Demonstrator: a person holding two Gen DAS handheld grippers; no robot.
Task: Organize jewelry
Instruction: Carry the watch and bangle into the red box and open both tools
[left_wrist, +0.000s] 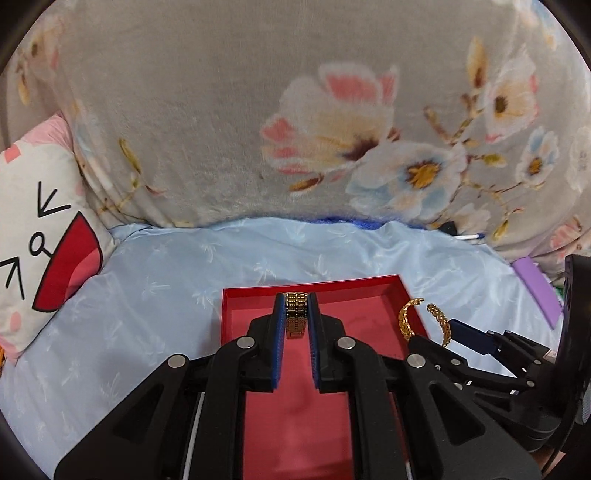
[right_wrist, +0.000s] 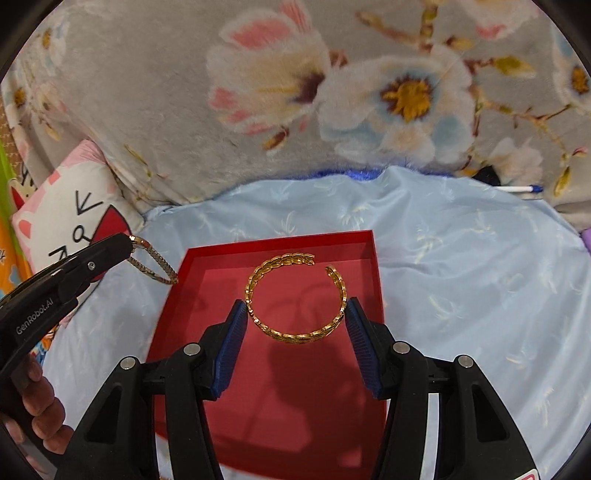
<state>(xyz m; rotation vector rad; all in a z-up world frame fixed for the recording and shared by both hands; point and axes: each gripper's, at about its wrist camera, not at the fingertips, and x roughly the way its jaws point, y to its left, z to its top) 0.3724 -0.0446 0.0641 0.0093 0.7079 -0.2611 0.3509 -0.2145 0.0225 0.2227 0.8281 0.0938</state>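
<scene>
A shallow red box (left_wrist: 369, 291) (right_wrist: 177, 295) lies on a light blue sheet. My left gripper (left_wrist: 296, 314) is shut on a gold link band (left_wrist: 296, 314), held on edge above the box; the band also shows in the right wrist view (right_wrist: 155, 264) hanging from the left gripper's tip. My right gripper (right_wrist: 297, 319) holds a gold open cuff bracelet (right_wrist: 295, 334) between its blue pads above the box floor; the pads touch the cuff's two sides. The cuff shows in the left wrist view (left_wrist: 406, 321) at the box's right rim.
A grey floral blanket (left_wrist: 258, 110) rises behind the light blue sheet (left_wrist: 166, 277). A cartoon-face pillow (left_wrist: 40, 229) lies at the left. A purple object (left_wrist: 535, 291) and a pen (right_wrist: 521, 189) lie at the right by the blanket.
</scene>
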